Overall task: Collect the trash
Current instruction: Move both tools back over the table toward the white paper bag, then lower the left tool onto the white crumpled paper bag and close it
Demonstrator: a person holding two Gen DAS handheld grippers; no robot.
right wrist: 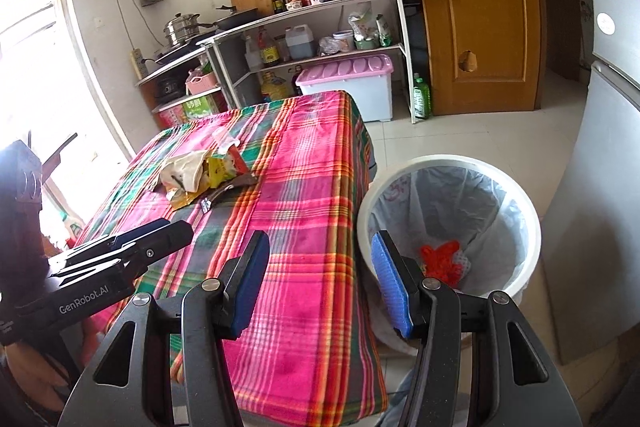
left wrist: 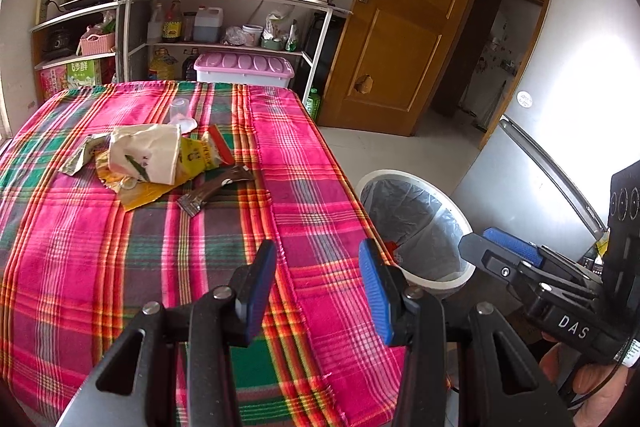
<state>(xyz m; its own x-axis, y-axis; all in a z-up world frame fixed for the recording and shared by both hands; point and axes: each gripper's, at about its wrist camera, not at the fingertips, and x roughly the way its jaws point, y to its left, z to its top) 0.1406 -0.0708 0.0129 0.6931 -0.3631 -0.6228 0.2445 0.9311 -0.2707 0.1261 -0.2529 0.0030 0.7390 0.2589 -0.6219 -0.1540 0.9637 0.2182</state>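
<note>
A heap of trash lies on the plaid tablecloth: a white paper bag (left wrist: 146,155) (right wrist: 184,169), a yellow snack wrapper (left wrist: 200,155) (right wrist: 222,167), a dark wrapper (left wrist: 218,187) (right wrist: 228,189) and a clear plastic cup (left wrist: 179,109). A white bin (left wrist: 436,277) (right wrist: 532,227) with a clear liner stands on the floor right of the table, with red trash (right wrist: 442,261) inside. My left gripper (left wrist: 318,281) is open and empty over the table's near edge. My right gripper (right wrist: 318,277) is open and empty, between the table and the bin.
The table (left wrist: 320,187) (right wrist: 304,227) has its right edge next to the bin. Shelves (left wrist: 224,27) with kitchenware and a pink-lidded box (left wrist: 244,67) stand behind. A wooden door (left wrist: 404,27) and a fridge (right wrist: 608,147) are at the right.
</note>
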